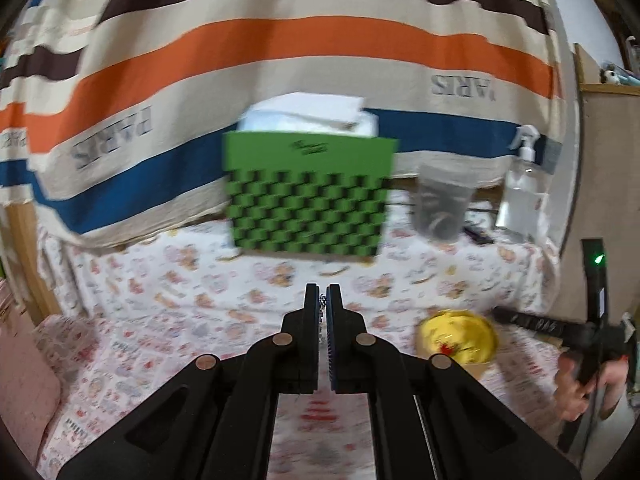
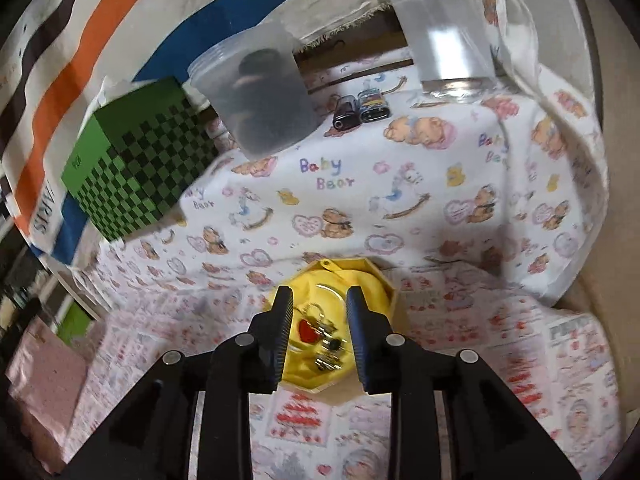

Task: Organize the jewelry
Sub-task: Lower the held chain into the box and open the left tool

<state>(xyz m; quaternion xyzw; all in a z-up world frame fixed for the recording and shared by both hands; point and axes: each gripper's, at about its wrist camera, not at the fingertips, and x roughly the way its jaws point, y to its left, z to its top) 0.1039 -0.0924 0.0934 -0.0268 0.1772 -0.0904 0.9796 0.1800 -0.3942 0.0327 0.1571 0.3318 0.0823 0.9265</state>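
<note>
A yellow-lined octagonal jewelry box [image 2: 360,280] lies open on the printed cloth, with a red heart piece [image 2: 308,330] and several small metal pieces [image 2: 330,354] inside. My right gripper [image 2: 318,304] is open just above the box, its fingers on either side of the jewelry. The box also shows blurred at the lower right of the left wrist view [image 1: 458,336]. My left gripper [image 1: 323,298] is shut on a thin silvery chain [image 1: 321,304], held above the cloth in front of a green checkered box [image 1: 308,196].
The green checkered box [image 2: 140,172] stands at the back left. A translucent tub [image 2: 256,96] with dark contents, a clear container [image 2: 444,28] and two small dark gadgets [image 2: 360,114] stand behind. A spray bottle [image 1: 524,184] is at the back right. A striped blanket [image 1: 280,40] hangs behind.
</note>
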